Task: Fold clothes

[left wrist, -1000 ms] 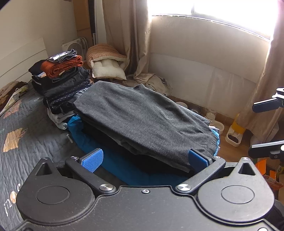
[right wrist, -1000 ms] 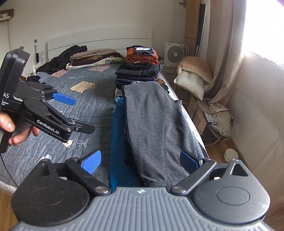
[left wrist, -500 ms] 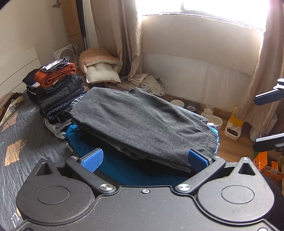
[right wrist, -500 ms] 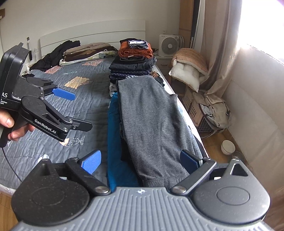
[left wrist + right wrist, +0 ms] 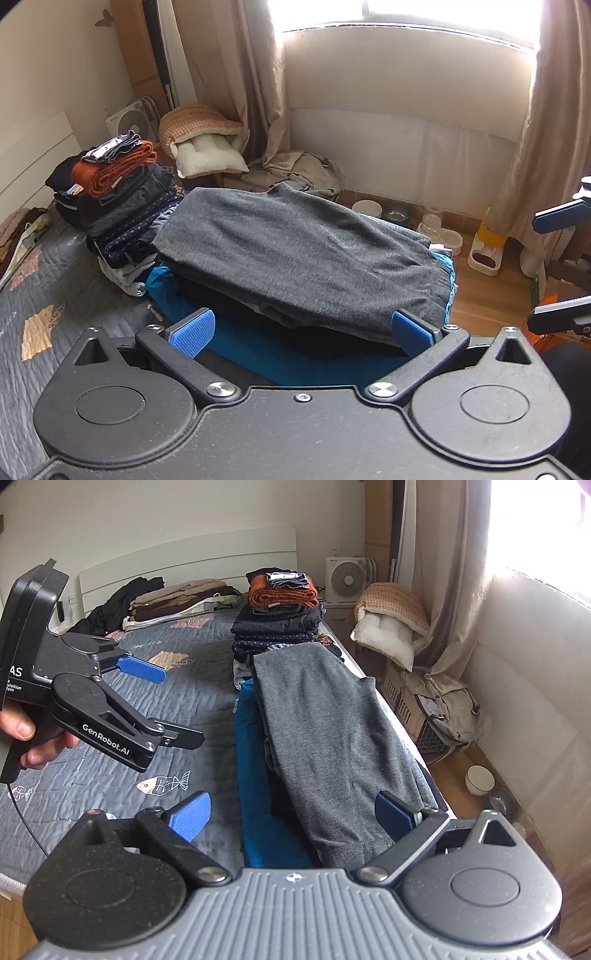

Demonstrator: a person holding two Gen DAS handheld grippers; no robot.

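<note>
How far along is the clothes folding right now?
Done: a tall stack of folded clothes stands on the bed, and a folded grey garment tops the nearer pile over a blue garment. In hand: nothing; the left tool and right tool are both open and empty. Left: the loose clothes by the headboard.

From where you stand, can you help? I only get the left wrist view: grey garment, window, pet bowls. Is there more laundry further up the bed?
Observer: Yes, a crumpled black garment lies against the headboard.
Operator: Who carries the camera I'm looking through?
Observer: A person's hand grips its handle.
Operator: Is that gripper holding anything?
Observer: No, the left gripper hangs open over the quilt.
Operator: Any pattern there?
Observer: A fish drawing sits just below it.
</note>
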